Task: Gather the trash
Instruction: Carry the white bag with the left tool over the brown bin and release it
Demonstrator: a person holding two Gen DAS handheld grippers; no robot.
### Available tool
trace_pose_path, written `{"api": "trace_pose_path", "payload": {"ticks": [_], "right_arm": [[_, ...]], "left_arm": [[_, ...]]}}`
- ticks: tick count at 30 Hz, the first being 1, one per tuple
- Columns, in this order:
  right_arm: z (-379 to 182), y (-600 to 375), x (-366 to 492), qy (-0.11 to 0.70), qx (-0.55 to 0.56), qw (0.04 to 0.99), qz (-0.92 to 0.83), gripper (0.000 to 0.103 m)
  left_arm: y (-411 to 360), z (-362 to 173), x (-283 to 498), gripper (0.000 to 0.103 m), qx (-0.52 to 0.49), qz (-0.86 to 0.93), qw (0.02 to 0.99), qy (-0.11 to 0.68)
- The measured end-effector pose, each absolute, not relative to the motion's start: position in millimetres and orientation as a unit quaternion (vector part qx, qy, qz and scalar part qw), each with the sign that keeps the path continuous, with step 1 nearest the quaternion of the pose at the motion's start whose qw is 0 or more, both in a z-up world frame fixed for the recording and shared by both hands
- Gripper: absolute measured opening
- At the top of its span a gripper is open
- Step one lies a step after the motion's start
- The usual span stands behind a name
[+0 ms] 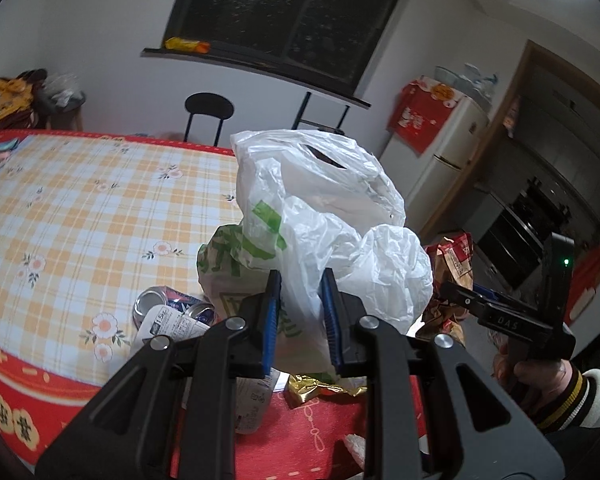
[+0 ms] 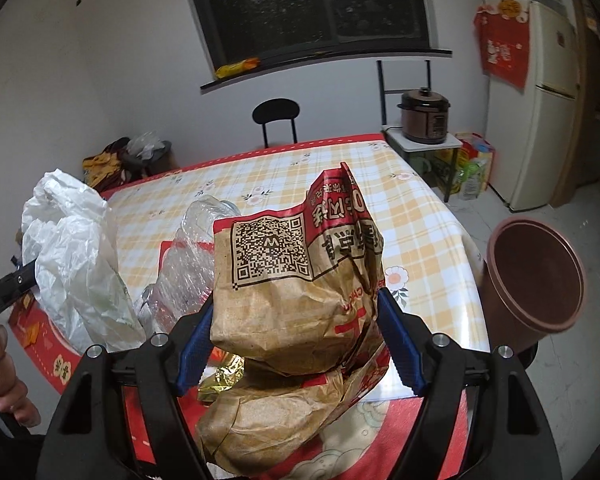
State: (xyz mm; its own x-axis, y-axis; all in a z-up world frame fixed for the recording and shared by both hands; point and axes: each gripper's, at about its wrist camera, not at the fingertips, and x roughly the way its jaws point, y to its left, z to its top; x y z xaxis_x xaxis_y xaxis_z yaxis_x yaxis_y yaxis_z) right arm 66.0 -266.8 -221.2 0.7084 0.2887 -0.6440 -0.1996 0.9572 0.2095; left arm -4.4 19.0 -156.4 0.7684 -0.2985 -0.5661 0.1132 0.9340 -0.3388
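Note:
My left gripper (image 1: 300, 312) is shut on a crumpled white plastic bag (image 1: 324, 216) with green print, held up over the table. In the right wrist view that white plastic bag (image 2: 76, 264) hangs at the left. My right gripper (image 2: 296, 332) is shut on a brown paper takeaway bag (image 2: 296, 280) with red print and a QR code, its blue pads pressing both sides. The right gripper (image 1: 496, 312) and the hand holding it show at the right of the left wrist view, with the paper bag (image 1: 452, 276) partly hidden behind the plastic.
On the checked tablecloth (image 1: 80, 220) lie crushed cans (image 1: 156, 304), a labelled plastic bottle (image 1: 168, 328), a gold foil wrapper (image 1: 316, 388) and a clear crumpled bottle (image 2: 192, 256). A brown round bin (image 2: 536, 276) stands off the table's right edge. A black chair (image 2: 276, 116) and fridge (image 2: 540, 120) stand behind.

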Motion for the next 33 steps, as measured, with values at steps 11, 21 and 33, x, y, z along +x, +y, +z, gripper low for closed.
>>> {"api": "trace_pose_path", "payload": {"ticks": [11,21,33], "right_arm": [[-216.7,-272.6,41.2,0.338,0.063,0.934,0.097,0.074],[-204.4,-334.9,18.6,0.311,0.076,0.947,0.031,0.074],[-209.7,-459.6,33.5,0.307,0.093,0.947,0.022,0.074]], "left_arm": [[11.2,-157.5,8.3,0.024,-0.127,-0.160,0.925,0.320],[-38.4,-143.7,31.1,0.024,-0.101,-0.211,0.920,0.315],[-164.3,-141.3,63.7,0.024,-0.107,-0.225,0.914,0.319]]}}
